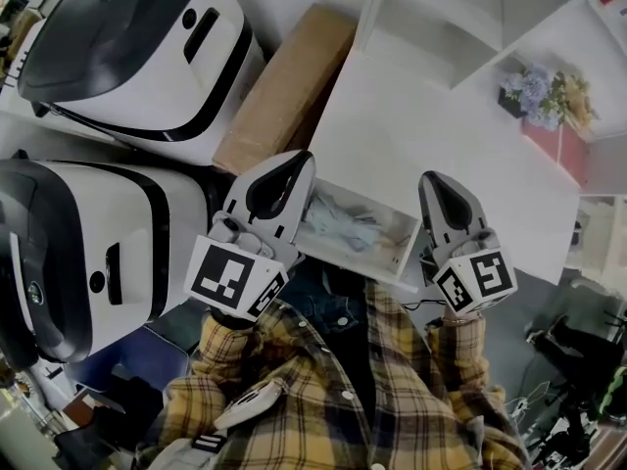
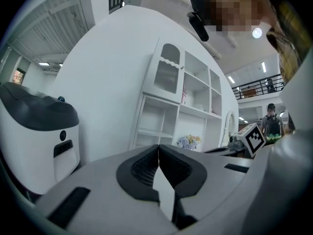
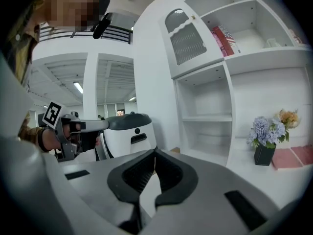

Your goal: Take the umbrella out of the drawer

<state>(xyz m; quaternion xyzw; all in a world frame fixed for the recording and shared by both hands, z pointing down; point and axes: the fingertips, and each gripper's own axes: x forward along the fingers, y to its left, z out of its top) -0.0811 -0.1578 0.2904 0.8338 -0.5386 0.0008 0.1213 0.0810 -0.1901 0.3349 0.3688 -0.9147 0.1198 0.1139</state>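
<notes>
In the head view a white drawer (image 1: 364, 271) stands pulled out of the white desk (image 1: 441, 155). A pale blue-grey folded umbrella (image 1: 343, 225) lies inside it. My left gripper (image 1: 297, 161) hovers over the drawer's left end with its jaws shut and nothing between them. My right gripper (image 1: 430, 177) is above the drawer's right end, likewise shut and empty. Neither touches the umbrella. In the left gripper view the closed jaws (image 2: 158, 147) point level at a white wall. The right gripper view shows its closed jaws (image 3: 155, 153) and the left gripper (image 3: 73, 129) off to the side.
Two large white-and-black machines (image 1: 127, 47) (image 1: 78, 253) stand to the left, with a cardboard box (image 1: 284, 86) beside the desk. A white shelf unit (image 1: 460, 18) sits at the back of the desk. Flowers in a dark pot (image 1: 544, 96) and a pink book (image 1: 558, 145) are at the right.
</notes>
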